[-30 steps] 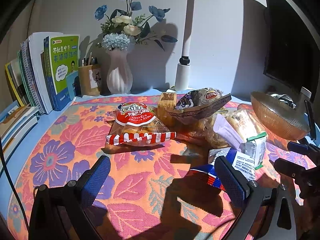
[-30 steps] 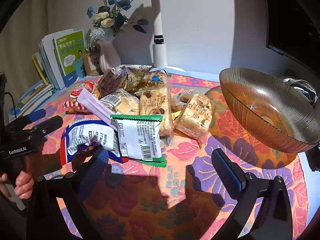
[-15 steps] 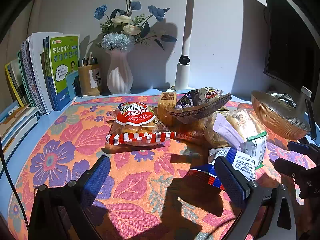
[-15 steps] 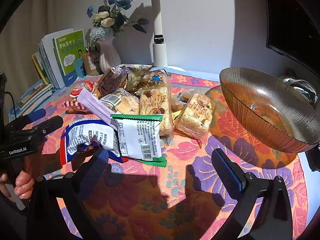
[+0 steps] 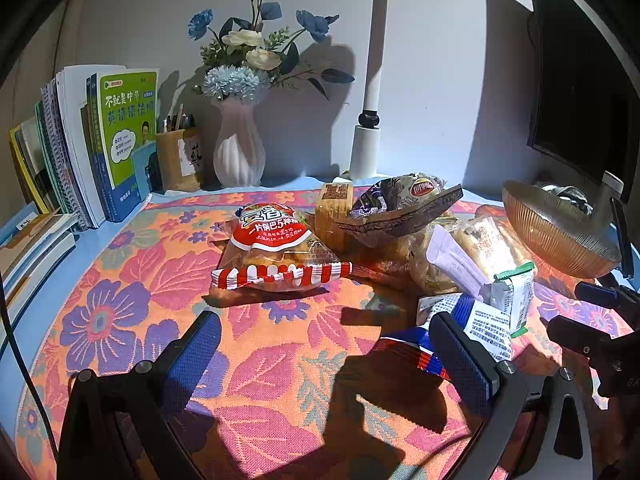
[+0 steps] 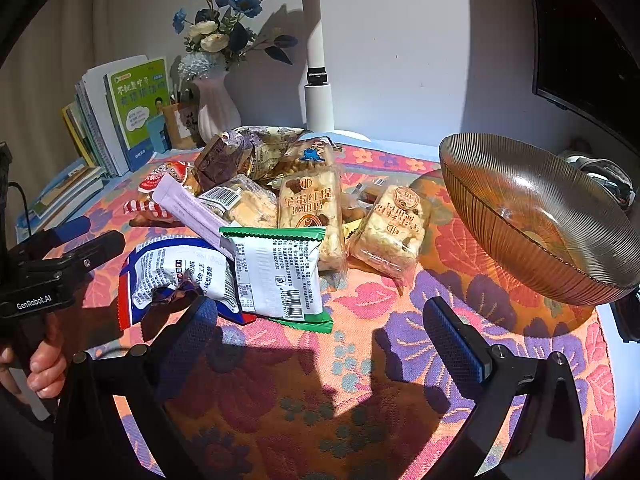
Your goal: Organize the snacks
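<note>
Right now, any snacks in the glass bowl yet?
No, in the right wrist view the glass bowl shows only its bare ribbed inside, while the snack packets lie on the floral cloth beside it.

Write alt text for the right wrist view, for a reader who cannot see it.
The open right gripper hovers empty over a floral tablecloth, facing a pile of wrapped snacks; nearest is a green-edged white packet. An empty ribbed amber glass bowl sits to the right. At the left edge, a hand holds the left gripper.
</note>
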The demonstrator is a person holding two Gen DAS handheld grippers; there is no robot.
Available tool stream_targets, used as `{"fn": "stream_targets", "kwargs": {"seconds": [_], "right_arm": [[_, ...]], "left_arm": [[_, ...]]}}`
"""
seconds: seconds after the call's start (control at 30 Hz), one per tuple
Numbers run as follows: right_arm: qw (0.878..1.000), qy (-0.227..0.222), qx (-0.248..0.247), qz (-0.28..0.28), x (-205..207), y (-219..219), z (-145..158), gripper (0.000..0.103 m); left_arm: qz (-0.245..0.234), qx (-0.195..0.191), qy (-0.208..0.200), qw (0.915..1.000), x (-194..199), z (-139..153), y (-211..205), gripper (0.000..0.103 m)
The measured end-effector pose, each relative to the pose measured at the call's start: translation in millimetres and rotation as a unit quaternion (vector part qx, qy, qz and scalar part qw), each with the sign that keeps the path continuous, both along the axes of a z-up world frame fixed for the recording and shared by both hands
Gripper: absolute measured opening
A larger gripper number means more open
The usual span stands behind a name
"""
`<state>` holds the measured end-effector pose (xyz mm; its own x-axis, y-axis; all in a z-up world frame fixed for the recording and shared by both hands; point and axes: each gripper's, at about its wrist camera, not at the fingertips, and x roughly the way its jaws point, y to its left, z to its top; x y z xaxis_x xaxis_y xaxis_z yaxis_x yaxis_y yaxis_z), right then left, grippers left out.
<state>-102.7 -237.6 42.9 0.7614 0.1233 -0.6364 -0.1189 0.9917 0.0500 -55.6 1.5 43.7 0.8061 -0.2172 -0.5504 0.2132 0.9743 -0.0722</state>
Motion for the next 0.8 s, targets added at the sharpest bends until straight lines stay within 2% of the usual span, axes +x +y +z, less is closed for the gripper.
{"fn": "stream_targets", "kwargs": {"seconds": [0.23, 0.4, 0.57, 0.63, 0.7, 0.8], "right_arm": [[1.0, 0.0, -0.001, 0.0, 0.5, -0.4, -0.5, 0.103], [1.0, 0.001, -0.002, 0.0, 0.9, -1.1, -0.9, 0.103], [1.0, 0.013, 0.013, 0.003, 5.2, -7.2, -3.1, 0.103], [0.999, 0.023, 0.029, 0.012, 9.7, -11.9, -1.2, 0.103], [0.998, 0.038, 0.043, 0.022, 15.8, -14.7, 1.6, 0.103], [0.997, 0.047, 0.052, 0.029, 24.6, -17.6, 11.3, 0.103]], "left_arm": [[0.006, -0.001, 0.002, 1.0, 0.7, -1.0, 1.0, 0.103], [0.008, -0.025, 0.007, 0.9996, -0.1, -0.6, 11.9, 0.103], [0.009, -0.095, 0.054, 0.9939, 16.1, 5.8, 42.9, 0.103], [0.013, -0.097, 0.06, 0.9934, 23.1, 13.4, 49.8, 0.103], [0.015, -0.08, 0.07, 0.9942, 35.9, 24.9, 52.5, 0.103], [0.005, -0.085, 0.103, 0.991, 63.7, 31.8, 53.2, 0.103]]}}
